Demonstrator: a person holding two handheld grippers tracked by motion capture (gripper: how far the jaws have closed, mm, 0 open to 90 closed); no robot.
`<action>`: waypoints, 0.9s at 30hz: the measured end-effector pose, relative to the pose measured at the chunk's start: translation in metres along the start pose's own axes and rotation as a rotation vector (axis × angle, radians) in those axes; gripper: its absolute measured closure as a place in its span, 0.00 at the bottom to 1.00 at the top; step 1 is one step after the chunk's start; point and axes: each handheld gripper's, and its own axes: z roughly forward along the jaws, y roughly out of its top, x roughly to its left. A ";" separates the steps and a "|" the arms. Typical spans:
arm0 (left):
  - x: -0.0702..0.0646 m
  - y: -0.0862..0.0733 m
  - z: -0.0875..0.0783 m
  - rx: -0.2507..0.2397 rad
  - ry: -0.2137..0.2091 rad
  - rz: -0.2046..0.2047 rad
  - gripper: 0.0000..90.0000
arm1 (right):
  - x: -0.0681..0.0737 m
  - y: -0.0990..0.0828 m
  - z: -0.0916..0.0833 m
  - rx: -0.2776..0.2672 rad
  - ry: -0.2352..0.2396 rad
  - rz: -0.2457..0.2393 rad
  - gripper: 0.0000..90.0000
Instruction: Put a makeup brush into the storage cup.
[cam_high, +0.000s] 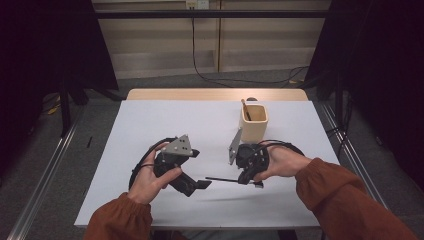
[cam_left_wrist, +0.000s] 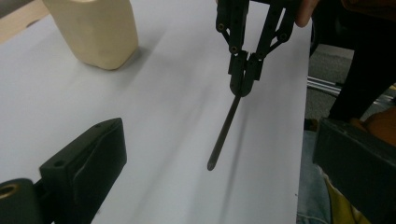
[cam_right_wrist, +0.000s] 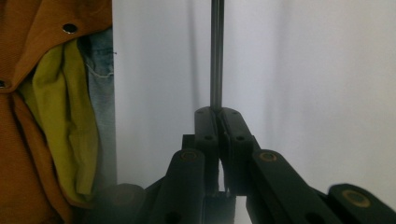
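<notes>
Right gripper (cam_high: 248, 178) fingers clamp a thin dark rod (cam_left_wrist: 225, 132) at table centre, tip toward nine o'clock — mid-handover, it seems. Left gripper (cam_high: 200, 185) fingers spread, empty; next, close on it.

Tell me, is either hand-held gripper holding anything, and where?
The right hand-held gripper pinches a thin dark stick by one end. The left hand-held gripper holds nothing.

I see my left claw (cam_high: 204, 184) held low in the left hand (cam_high: 150, 180), jaws standing wide apart and aimed across toward the other claw. My right claw (cam_high: 245, 181) sits in the right hand (cam_high: 282, 161), turned inward toward the left one, its jaws pressed tight together, pinching a thin dark rod (cam_left_wrist: 226, 130) that sticks out past the tips. Both forearms in rust sleeves (cam_high: 340, 192) come in from the near edge.
</notes>
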 end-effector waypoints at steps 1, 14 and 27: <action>0.000 0.001 0.001 0.014 -0.007 0.005 0.03 | 0.001 0.000 -0.001 0.007 0.005 0.008 0.96; 0.003 -0.002 0.028 0.166 -0.064 0.024 0.07 | 0.002 0.006 0.001 0.051 0.007 -0.020 0.96; 0.006 -0.005 0.037 0.267 -0.076 0.023 0.10 | 0.003 0.009 0.003 0.071 0.015 -0.022 0.96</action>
